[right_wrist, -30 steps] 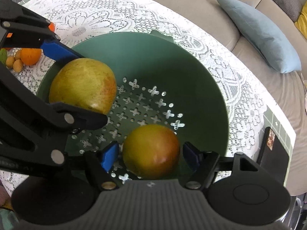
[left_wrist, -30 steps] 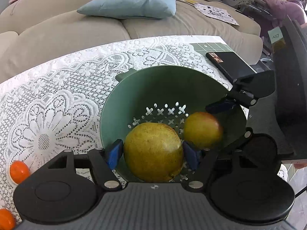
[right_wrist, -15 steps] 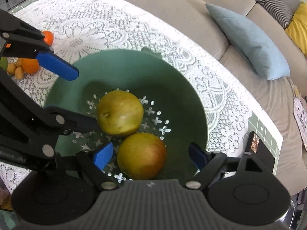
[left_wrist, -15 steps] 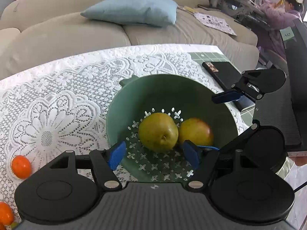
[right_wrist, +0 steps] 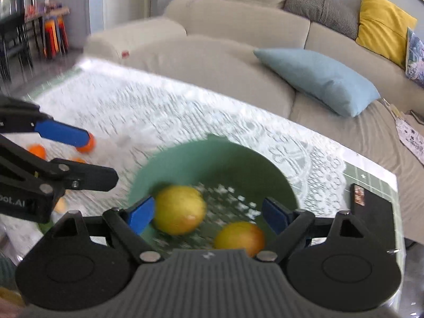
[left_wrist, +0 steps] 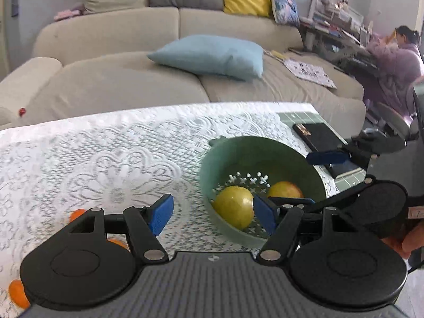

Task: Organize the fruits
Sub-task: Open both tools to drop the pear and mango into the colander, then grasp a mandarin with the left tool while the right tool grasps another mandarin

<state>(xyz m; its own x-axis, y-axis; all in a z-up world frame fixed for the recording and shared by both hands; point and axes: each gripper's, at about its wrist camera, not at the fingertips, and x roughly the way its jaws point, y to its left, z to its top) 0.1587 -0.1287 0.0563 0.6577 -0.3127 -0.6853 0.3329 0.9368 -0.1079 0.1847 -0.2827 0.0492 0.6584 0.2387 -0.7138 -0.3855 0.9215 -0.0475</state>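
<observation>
Fruits are partly sorted: a yellow-green pear (left_wrist: 233,213) and a yellow-red apple (left_wrist: 285,190) lie side by side in the green strainer bowl (left_wrist: 212,164), which sits on the lace-covered worktop (left_wrist: 106,159) towards its right end. Several small oranges (right_wrist: 86,143) are left on the cloth at the near left, well apart from the bowl.

The left gripper (left_wrist: 213,212) hangs above the cloth just left of the bowl, jaws spread wide and holding nothing. The right gripper (right_wrist: 208,216) hovers over the bowl's near rim, likewise wide apart and empty; its view is blurred, so fine detail there is uncertain.

The step in hand looks like going for the loose oranges. To do it well, the left gripper, being nearer them, should swing left and come down with one orange centred between its blue pads, closing gently, since round fruit rolls easily on lace. Taking one at a time avoids nudging the neighbours. At the bowl, release low and away from the two fruits already there. The black notebook (left_wrist: 318,137) beyond the bowl needs no attention.
</observation>
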